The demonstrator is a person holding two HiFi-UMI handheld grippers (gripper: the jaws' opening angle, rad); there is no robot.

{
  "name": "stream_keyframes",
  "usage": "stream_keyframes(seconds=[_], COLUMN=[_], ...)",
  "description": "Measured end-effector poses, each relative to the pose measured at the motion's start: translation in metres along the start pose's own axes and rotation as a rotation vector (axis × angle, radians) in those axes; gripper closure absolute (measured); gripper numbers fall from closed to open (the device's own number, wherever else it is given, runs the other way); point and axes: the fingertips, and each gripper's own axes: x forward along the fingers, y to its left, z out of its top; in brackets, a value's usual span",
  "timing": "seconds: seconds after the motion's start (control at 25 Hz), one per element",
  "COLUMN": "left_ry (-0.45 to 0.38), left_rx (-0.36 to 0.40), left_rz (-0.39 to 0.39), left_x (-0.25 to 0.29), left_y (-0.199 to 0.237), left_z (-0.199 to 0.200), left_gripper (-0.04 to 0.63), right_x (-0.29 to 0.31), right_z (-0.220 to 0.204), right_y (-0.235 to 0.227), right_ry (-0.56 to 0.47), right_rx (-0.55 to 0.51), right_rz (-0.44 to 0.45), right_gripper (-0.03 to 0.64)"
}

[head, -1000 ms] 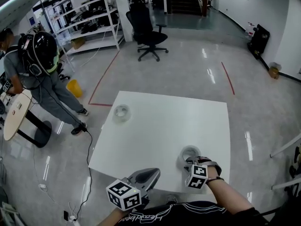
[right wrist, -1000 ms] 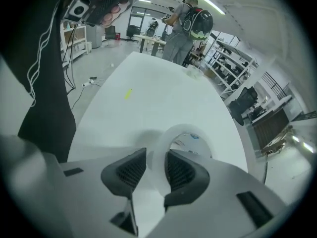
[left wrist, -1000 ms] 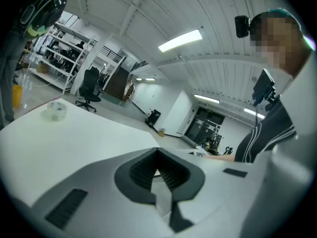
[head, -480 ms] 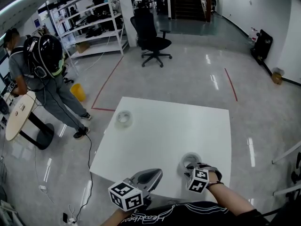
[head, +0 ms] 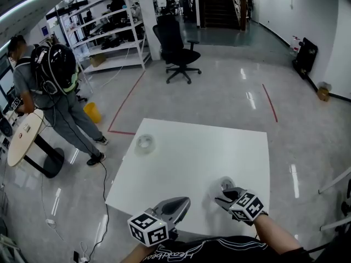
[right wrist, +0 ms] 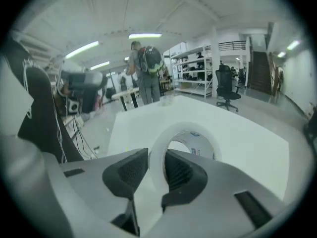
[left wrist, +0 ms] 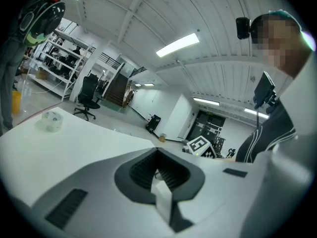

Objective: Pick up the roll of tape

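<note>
A clear roll of tape point(head: 225, 183) is in my right gripper point(head: 221, 193) near the white table's point(head: 186, 158) front right. In the right gripper view the roll point(right wrist: 198, 129) stands on edge above the table. One pad sits inside the ring and the other outside, with the wall between them. The right gripper's point(right wrist: 156, 163) jaws are closing on that wall. A second clear roll point(head: 144, 143) lies at the table's far left, also seen in the left gripper view point(left wrist: 51, 120). My left gripper point(head: 179, 204) hovers over the front edge, jaws together and holding nothing point(left wrist: 158, 155).
A person with a backpack point(head: 52, 86) stands left of the table by a round side table point(head: 24, 138). A yellow bin point(head: 92, 112), a black office chair point(head: 175, 48) and shelving point(head: 109, 34) lie beyond. Shiny floor surrounds the table.
My right gripper has rolled over and risen, taking the near roll of tape up off the table. The left gripper has barely shifted.
</note>
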Motion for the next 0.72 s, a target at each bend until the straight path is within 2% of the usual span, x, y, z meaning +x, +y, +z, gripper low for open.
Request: stream_keyframes(seconds=[0.16,0.32,0.52,0.72], left_ry=[-0.009,-0.014,-0.019,-0.022], left_rx=[0.02,0.043,0.067,0.078], left_rz=[-0.006,-0.012,-0.023,-0.048], left_x=[0.004,0.004,0.008,0.018], left_y=[-0.003,-0.004,-0.009,-0.018], left_z=[0.012,0.024,0.033,0.036], left_gripper=[0.592,0.592,0.592,0.592], right_x=[-0.033,-0.063,-0.096,-0.102], right_z=[0.051,0.096,0.122,0.119], right_y=[0.007,0.019,0.034,0.035], right_ry=[-0.246,-0.425,-0.534,-0.555], right_rx=[0.143,0.19,0.17,0.17], right_rz=[0.076,0.135,0.173,0.166], right_gripper=[0.515,0.515,0.515,0.515])
